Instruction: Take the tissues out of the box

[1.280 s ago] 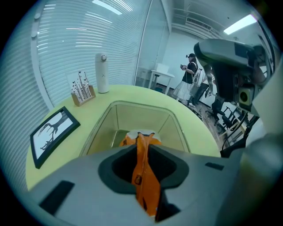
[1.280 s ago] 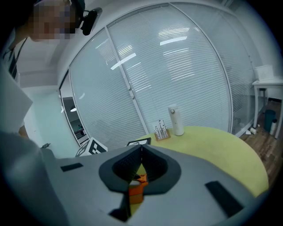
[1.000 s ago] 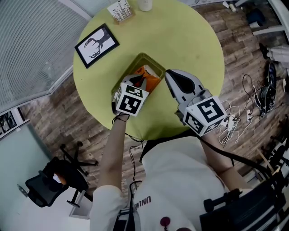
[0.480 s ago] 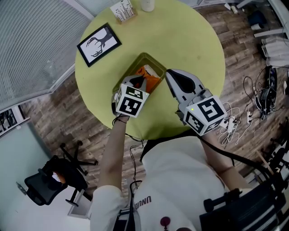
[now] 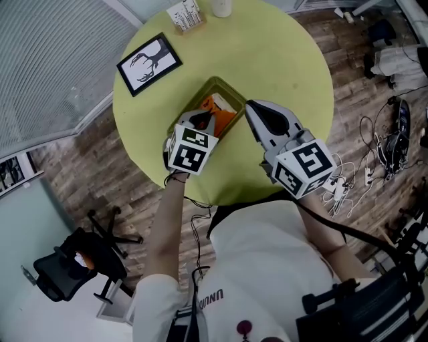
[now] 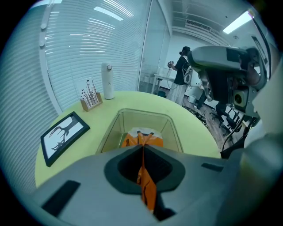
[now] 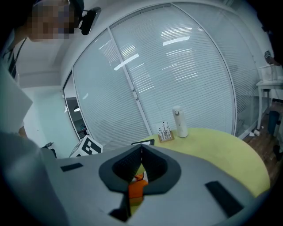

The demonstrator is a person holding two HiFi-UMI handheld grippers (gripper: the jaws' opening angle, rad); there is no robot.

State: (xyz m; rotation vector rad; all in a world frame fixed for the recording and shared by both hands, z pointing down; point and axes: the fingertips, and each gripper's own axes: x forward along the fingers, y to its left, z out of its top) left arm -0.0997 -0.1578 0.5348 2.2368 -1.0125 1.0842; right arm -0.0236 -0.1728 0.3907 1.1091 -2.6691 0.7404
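Observation:
A clear olive box (image 5: pixel 212 82) stands mid-table with an orange tissue pack (image 5: pixel 222 111) inside. My left gripper (image 5: pixel 204 121) hangs over the box's near end. In the left gripper view its jaws (image 6: pixel 143 148) are shut on a fold of the orange pack's wrapper (image 6: pixel 147 187), and the rest of the pack (image 6: pixel 141 137) still lies in the box (image 6: pixel 143 112). My right gripper (image 5: pixel 249 107) sits just right of the box, shut and empty. In the right gripper view its tips (image 7: pixel 141 148) meet, and the orange pack (image 7: pixel 136 189) shows through the gap behind them.
A framed deer picture (image 5: pixel 148 64) lies at the table's far left. A small card stand (image 5: pixel 184 15) and a white bottle (image 5: pixel 221 7) sit at the far edge. The round yellow-green table (image 5: pixel 281 60) ends close to my body. An office chair (image 5: pixel 73 267) and cables (image 5: pixel 348 184) are on the floor.
The left gripper has shifted slightly toward me over the box, with the orange wrapper pinched in its jaws. The right gripper has stayed where it was.

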